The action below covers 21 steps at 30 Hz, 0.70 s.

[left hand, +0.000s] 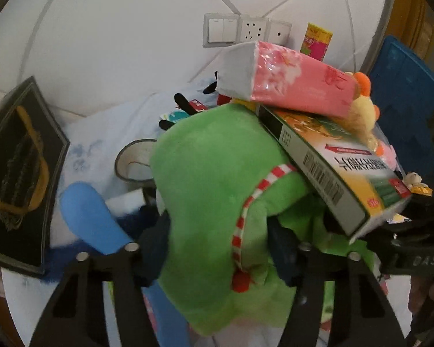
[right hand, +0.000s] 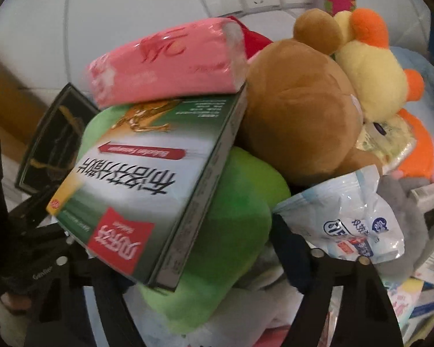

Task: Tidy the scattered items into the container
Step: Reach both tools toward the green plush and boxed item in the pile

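Heaping on a white cloth-covered surface [left hand: 107, 133], green plush toy [left hand: 211, 179] clamped between left gripper [left hand: 217, 248] pads, right gripper [right hand: 193, 260] part-closed astride the same plush, grip uncertain, green box [right hand: 147, 190] and pink tissue pack [right hand: 165, 63] stacked above, blue container [left hand: 405, 92] behind, white wall with sockets [left hand: 246, 30].

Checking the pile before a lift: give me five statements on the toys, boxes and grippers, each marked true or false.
1. The pink pack lies on the green box. True.
2. The green box rests on the green plush. True.
3. The left gripper is closed on the brown bear. False: its pads press the green plush.
4. A blue crate shows in the left wrist view. True.
5. The yellow plush lies under the green box. False: it sits beside the brown bear.
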### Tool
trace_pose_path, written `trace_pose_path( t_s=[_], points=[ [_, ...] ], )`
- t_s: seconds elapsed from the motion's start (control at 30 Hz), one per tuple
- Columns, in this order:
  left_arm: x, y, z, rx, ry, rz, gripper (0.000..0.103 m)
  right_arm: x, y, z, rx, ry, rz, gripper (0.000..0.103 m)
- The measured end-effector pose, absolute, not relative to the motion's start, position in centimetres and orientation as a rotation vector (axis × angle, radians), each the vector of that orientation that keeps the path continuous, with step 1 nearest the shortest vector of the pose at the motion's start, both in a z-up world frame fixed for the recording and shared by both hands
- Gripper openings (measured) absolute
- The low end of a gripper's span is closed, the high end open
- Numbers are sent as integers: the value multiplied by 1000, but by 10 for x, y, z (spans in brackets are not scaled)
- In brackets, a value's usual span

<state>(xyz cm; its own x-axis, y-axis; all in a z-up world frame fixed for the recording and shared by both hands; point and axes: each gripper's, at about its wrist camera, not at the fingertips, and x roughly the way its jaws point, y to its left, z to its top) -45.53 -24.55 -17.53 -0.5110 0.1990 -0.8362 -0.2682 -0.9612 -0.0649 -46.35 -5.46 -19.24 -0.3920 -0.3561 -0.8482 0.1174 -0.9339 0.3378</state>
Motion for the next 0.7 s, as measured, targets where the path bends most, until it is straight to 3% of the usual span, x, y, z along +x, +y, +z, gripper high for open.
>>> trace_pose_path(
  t_s=[0.07,0.13,0.43,0.63,0.7],
  points=[
    [-441,-246,-175,-1385,148,2532,36,-454,-62,-186,1503,-267,-2388,69],
    [-425,-248,-176,-1403,182,2543,33,-440,-74,-179,1465,-185,-2382,66],
    [-314,-305,-199,-1577,141,2556,33,-351,-127,-180,1376,-32,-2109,45],
    [-256,-344,-186,-1638,113,2647,33,-300,-140,-198,1447,4,-2012,45],
    [-246,-354,-177,-1624,80,2674,42,-292,-137,-193,1445,16,-2031,45]
  ],
)
